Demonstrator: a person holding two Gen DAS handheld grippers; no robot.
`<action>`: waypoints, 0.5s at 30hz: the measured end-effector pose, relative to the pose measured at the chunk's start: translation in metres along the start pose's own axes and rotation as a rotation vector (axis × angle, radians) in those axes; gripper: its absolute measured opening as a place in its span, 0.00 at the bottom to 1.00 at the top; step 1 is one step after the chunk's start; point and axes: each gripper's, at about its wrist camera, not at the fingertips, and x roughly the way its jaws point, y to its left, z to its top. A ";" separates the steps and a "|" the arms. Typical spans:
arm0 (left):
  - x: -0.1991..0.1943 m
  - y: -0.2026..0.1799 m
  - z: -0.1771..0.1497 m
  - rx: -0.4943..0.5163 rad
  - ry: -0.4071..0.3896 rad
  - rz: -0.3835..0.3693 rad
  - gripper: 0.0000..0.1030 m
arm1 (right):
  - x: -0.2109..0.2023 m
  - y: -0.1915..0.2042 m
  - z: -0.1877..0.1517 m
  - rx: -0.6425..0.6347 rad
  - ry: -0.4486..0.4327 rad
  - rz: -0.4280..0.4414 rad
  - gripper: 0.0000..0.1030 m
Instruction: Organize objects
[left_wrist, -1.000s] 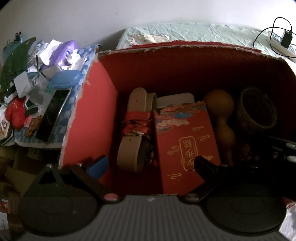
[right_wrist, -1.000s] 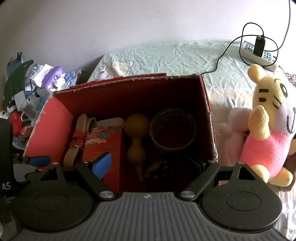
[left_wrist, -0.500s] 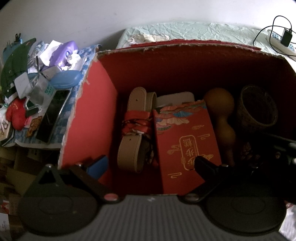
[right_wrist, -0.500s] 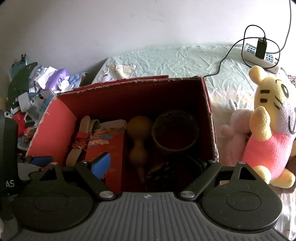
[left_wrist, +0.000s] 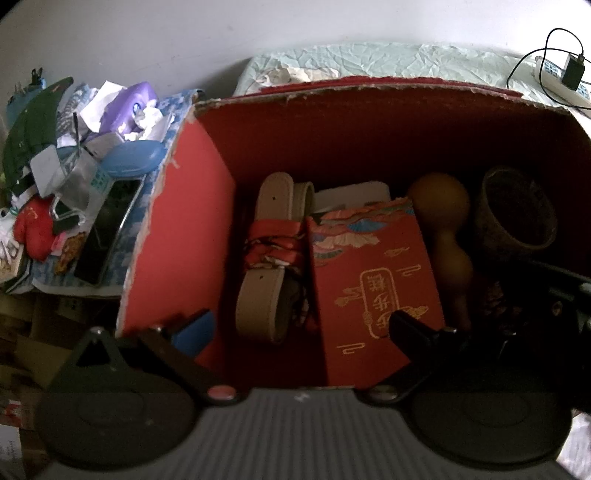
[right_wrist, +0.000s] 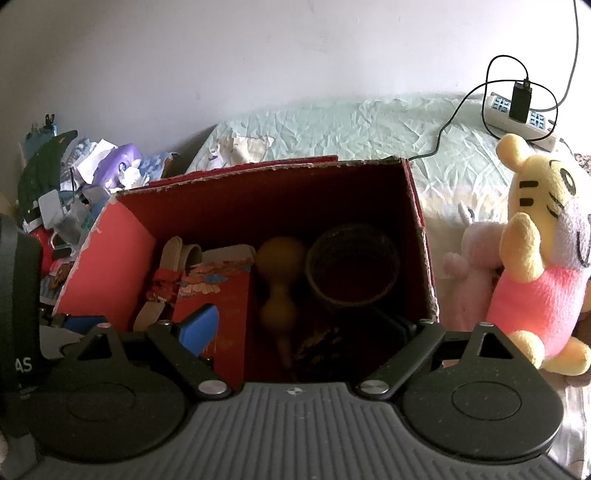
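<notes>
An open red cardboard box (left_wrist: 177, 258) fills the left wrist view. Inside lie a beige belt (left_wrist: 262, 288) bound with red ribbon, a red packet (left_wrist: 373, 280) with gold writing, a tan gourd (left_wrist: 443, 229) and a dark woven cup (left_wrist: 517, 218). My left gripper (left_wrist: 301, 328) hovers open over the box's near edge, with nothing between its fingers. In the right wrist view the same box (right_wrist: 110, 269) sits lower, with the gourd (right_wrist: 279, 280) and cup (right_wrist: 352, 266) inside. My right gripper (right_wrist: 299, 328) is open and empty above the near right part of the box.
A heap of clutter (left_wrist: 85, 155) with a purple toy and a blue case lies left of the box. A yellow and pink plush toy (right_wrist: 543, 258) and a pale pink plush (right_wrist: 472, 269) sit right of it. A power strip (right_wrist: 517, 114) with a cable rests on the green sheet (right_wrist: 369, 125).
The right gripper has drawn back and up, so the box looks smaller and lower in its view. The left gripper has barely moved. Both stay open.
</notes>
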 end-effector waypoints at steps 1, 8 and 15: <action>0.000 0.000 0.000 0.001 0.001 0.001 0.98 | 0.000 0.000 0.000 0.000 -0.003 0.000 0.89; 0.000 -0.002 -0.001 0.007 -0.004 0.009 0.98 | -0.001 0.001 -0.002 -0.004 -0.019 0.008 0.91; -0.001 -0.003 -0.001 0.018 -0.010 0.024 0.98 | 0.000 0.001 -0.003 -0.006 -0.033 0.006 0.92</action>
